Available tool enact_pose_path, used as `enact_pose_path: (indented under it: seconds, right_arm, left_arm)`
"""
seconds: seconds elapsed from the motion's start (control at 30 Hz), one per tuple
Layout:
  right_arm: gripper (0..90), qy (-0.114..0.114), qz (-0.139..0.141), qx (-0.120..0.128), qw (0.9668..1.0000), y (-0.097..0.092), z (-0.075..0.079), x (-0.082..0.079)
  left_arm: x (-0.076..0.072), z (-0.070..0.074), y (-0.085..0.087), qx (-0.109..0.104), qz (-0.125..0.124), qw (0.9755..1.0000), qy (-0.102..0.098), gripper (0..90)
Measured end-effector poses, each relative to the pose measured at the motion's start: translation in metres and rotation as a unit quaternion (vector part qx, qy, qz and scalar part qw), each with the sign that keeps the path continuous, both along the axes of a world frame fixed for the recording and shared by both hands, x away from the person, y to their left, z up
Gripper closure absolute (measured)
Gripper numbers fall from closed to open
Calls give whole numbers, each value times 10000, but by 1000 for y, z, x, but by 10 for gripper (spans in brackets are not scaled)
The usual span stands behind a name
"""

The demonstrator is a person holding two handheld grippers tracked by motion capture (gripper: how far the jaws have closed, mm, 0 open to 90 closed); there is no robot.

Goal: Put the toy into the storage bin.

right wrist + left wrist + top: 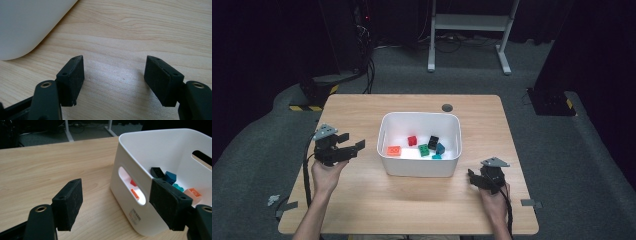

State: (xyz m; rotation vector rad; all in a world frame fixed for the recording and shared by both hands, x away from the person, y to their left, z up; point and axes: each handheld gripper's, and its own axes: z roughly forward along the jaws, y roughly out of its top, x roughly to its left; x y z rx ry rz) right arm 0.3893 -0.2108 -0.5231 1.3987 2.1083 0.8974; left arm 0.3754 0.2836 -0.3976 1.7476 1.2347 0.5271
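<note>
A white bin (419, 170) stands mid-table and holds several toy bricks: orange (394, 150), red (412, 140), green (424, 150), black (433, 142) and blue (440, 148). My left gripper (351, 141) hovers just left of the bin, jaws open and empty. In the left gripper view the bin's near wall (125, 192) with its handle slot stands between the spread jaws of the left gripper (116, 202), and the black (157, 172), blue (170, 177) and orange (192, 193) bricks lie inside. My right gripper (471, 175) rests open near the bin's front right corner. The right gripper view has its pads (71, 80) wide apart over bare wood.
The wooden table (362, 200) has a dark round grommet (447, 107) behind the bin. A white desk frame (469, 30) stands on the grey floor beyond. The bin's rounded corner (25, 25) lies at the upper left of the right gripper view.
</note>
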Motion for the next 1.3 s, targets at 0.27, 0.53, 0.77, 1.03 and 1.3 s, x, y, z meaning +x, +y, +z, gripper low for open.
enact_pose_path:
  seconds: [0.27,0.53,0.77,1.03,1.3]
  right_arm:
    - [326,-1,0,0,10000,0,0,0]
    - [326,-1,1,-2,10000,0,0,0]
    - [326,-2,1,-3,10000,0,0,0]
    - [326,-1,0,-2,10000,0,0,0]
    - [326,-1,0,-1,10000,0,0,0]
  left_arm:
    - [-6,-18,1,340,149,9992,113,269]
    - [-6,-46,-3,554,175,9971,492,285]
    - [-5,-70,-5,724,249,9946,700,285]
    - [2,-107,-7,937,421,9899,978,285]
    - [5,-123,-7,1041,689,9891,784,291]
